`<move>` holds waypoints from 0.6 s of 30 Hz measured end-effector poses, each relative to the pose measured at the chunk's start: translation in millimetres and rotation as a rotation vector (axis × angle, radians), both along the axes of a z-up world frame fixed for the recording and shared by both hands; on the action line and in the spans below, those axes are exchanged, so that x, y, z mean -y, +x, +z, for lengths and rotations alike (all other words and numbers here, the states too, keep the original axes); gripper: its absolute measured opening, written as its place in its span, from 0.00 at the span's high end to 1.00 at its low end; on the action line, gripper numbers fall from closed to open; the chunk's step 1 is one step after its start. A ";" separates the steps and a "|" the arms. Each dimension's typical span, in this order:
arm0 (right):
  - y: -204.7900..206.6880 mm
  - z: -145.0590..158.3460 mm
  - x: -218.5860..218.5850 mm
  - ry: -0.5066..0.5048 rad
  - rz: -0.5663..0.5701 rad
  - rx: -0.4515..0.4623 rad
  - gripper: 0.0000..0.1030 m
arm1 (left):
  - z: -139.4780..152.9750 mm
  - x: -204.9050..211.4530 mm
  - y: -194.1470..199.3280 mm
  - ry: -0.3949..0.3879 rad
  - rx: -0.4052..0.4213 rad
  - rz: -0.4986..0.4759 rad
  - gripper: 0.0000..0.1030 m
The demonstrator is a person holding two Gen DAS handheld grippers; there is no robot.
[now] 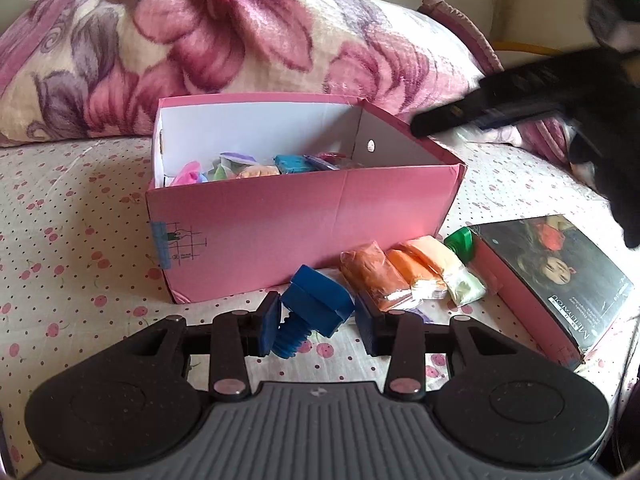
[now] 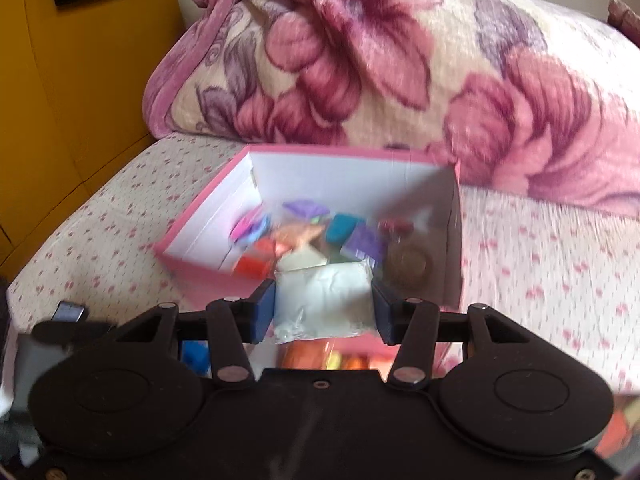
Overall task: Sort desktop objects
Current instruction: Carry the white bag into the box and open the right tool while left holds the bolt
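Note:
A pink cardboard box (image 1: 304, 236) stands on the bed and holds several coloured clay packets. My left gripper (image 1: 316, 324) is low in front of the box, its blue pads on either side of a blue plastic bolt (image 1: 316, 304) lying on the sheet; I cannot tell whether the pads touch it. Orange and pale clay packets (image 1: 404, 272) lie right of the bolt. My right gripper (image 2: 324, 312) is shut on a white clay packet (image 2: 324, 300) held above the box's near edge (image 2: 208, 276). The right gripper's dark body (image 1: 520, 92) shows over the box's right corner.
A green-capped item (image 1: 460, 242) and a pink lid with a dark picture (image 1: 556, 276) lie right of the box. A flowered blanket (image 1: 240, 40) is heaped behind the box. The dotted bedsheet (image 1: 72, 216) extends left. A yellow wall (image 2: 80, 100) bounds the bed's left side.

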State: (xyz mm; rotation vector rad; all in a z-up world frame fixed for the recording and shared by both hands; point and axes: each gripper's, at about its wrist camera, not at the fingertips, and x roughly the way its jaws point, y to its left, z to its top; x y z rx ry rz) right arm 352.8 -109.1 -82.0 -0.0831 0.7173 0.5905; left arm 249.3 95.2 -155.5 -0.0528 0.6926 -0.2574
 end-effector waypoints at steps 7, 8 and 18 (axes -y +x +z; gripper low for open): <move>53.7 -14.0 -16.3 -0.048 -0.051 -0.039 0.51 | -1.3 -6.8 -2.5 -0.011 -0.004 0.005 0.62; 59.9 -17.7 -17.9 -0.055 -0.060 -0.049 0.51 | -1.6 -8.0 -2.8 -0.013 -0.005 0.007 0.62; 86.6 -55.4 -31.6 -0.164 -0.101 -0.134 0.51 | -3.0 -17.6 -5.2 -0.030 -0.009 0.020 0.62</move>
